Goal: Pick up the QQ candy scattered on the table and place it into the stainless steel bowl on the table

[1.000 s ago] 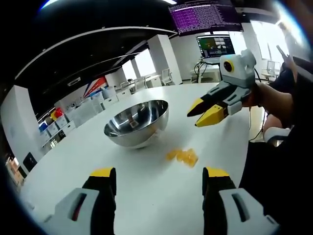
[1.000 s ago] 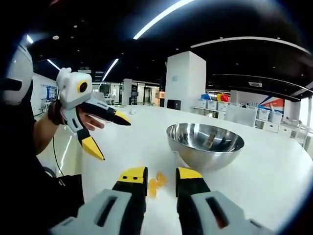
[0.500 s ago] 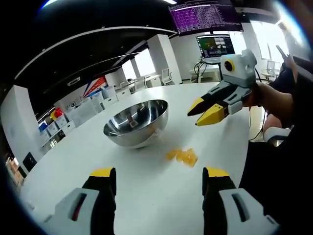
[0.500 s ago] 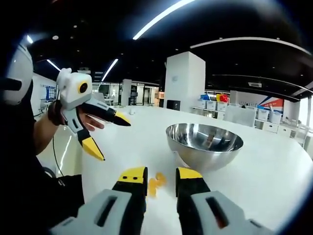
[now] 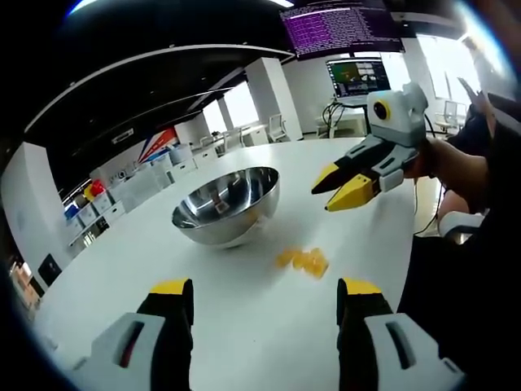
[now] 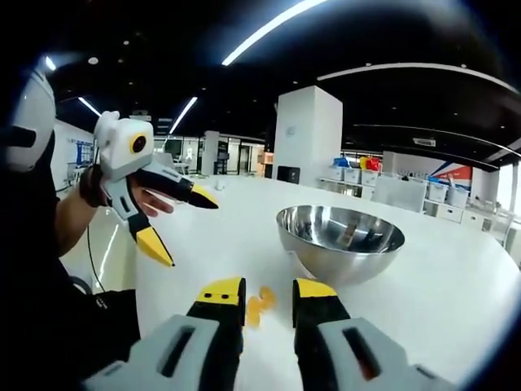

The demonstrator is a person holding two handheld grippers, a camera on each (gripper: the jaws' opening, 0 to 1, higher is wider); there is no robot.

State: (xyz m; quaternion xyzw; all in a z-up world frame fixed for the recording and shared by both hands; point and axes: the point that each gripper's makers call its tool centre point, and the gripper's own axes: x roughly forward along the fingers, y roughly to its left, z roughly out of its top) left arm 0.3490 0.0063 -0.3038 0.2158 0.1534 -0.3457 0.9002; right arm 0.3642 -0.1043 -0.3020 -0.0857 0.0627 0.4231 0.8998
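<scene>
Left gripper view
- Left gripper: jaws spread wide, nothing between them, held low over the white table.
- QQ candy: a small cluster of yellow-orange pieces lying on the table ahead of the jaws, nearer the right jaw, touching neither.
- Stainless steel bowl: upright on the table just beyond the candy and to its left, apart from it; whether anything lies inside, I cannot tell.
- Right gripper: comes in from the right, held in a hand above the table, yellow tips a narrow gap apart and empty, pointing toward the bowl.

Right gripper view
- Right gripper: jaws a narrow gap apart, gripping nothing.
- QQ candy: seen through the gap between the jaws, resting on the table just past the tips.
- Stainless steel bowl: beyond the right jaw, near the candy but not touching it.
- Left gripper: at the left, raised off the table, jaws splayed wide and empty.
</scene>
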